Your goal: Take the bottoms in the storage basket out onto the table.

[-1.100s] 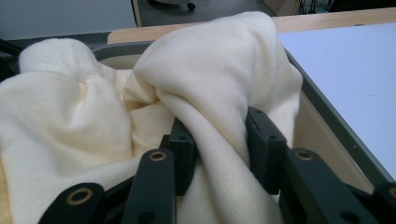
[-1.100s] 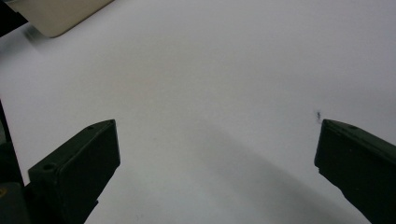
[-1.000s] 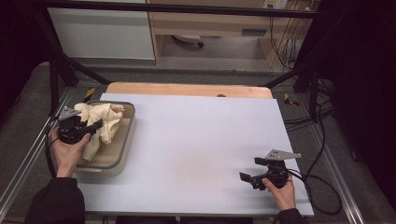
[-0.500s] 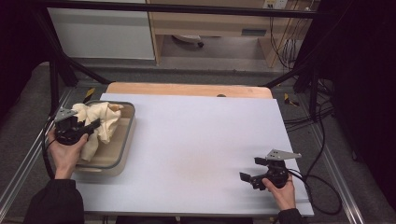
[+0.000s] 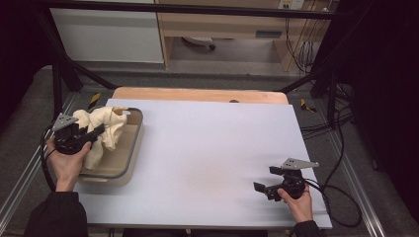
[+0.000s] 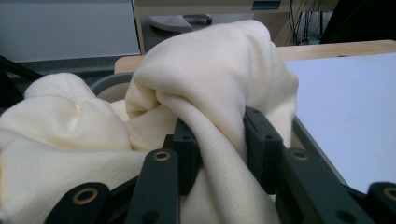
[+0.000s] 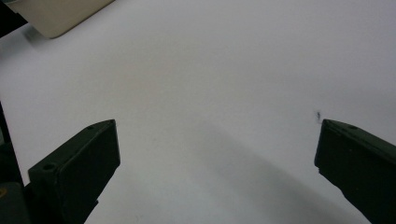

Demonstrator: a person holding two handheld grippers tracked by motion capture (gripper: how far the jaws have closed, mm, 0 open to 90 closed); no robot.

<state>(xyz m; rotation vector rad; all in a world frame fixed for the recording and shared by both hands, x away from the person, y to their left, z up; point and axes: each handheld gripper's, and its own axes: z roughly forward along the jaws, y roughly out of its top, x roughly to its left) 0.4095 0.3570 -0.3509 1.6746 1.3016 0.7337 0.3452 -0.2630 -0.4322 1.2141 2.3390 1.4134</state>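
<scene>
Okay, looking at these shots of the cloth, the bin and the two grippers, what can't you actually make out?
- Bin floor: the cloth covers much of it in the high view.
- Cloth's lower end: cut off by the bottom edge in the left gripper view, behind the left gripper.
- Small dark speck on the table: too small to identify.
- Right gripper: jaws wide apart, body out of frame.

- two black jaws of the right gripper (image 7: 217,168) rise from the bottom corners, set wide apart with nothing between them
- below them lies a bare white table (image 7: 224,70)
- a beige tub corner (image 7: 56,16) sits at the top left
</scene>
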